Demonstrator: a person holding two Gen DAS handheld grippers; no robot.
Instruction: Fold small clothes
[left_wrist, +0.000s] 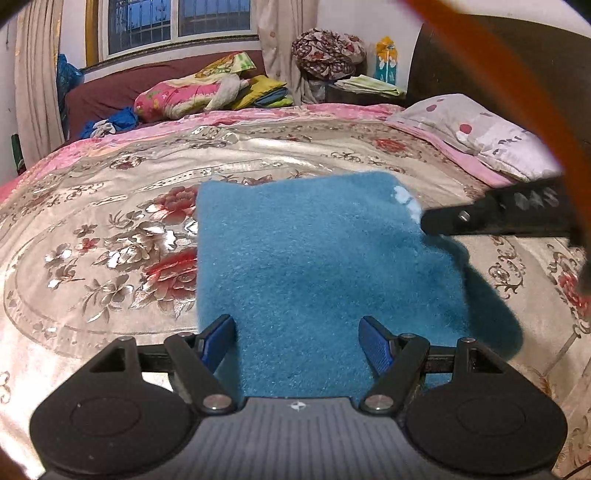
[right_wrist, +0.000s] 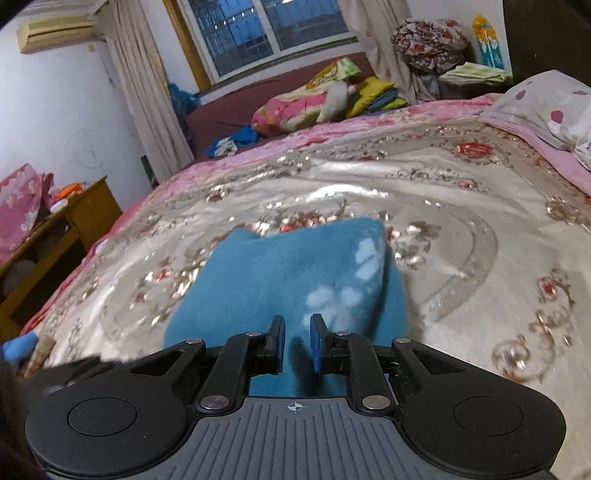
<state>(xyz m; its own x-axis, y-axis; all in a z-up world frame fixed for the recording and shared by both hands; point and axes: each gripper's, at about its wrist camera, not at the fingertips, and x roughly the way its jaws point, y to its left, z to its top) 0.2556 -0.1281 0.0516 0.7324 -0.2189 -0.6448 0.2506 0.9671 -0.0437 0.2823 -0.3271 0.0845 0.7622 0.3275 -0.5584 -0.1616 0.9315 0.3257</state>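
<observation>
Fleece first: your small teal-blue fuzzy garment (left_wrist: 325, 266) lies flat on the bed's shiny cream bedspread with red and silver flowers (left_wrist: 110, 258), roughly square in outline, with pale blue paw-like prints (right_wrist: 343, 291) near its far right corner. Your left gripper (left_wrist: 297, 341) hovers over the near edge of the garment, jaws set wide, blue pads apart with only fleece showing in the gap below them; nothing is pinched. Your right gripper (right_wrist: 297, 341) sits low over the near right part of the same garment, jaws narrow with a slim gap, and the wrist view shows blue fleece behind that gap; whether the pads nip any cloth you cannot tell from here. In the left wrist view your right gripper comes in from the right as a dark bar whose tip meets the garment's far right corner beside the pale prints. The right edge of the garment casts a dark shadow on the bedspread there. Beyond the garment, a grey pillow with maroon dots (left_wrist: 476, 133) lies at the right head of the bed on a pink sheet. Behind the bed, a pile of pink and yellow floral bedding (left_wrist: 195, 92) rests on a maroon couch (left_wrist: 110, 92) under a barred window (left_wrist: 177, 22). A wooden side cabinet (right_wrist: 62, 236) stands at the far left in the right wrist view.
</observation>
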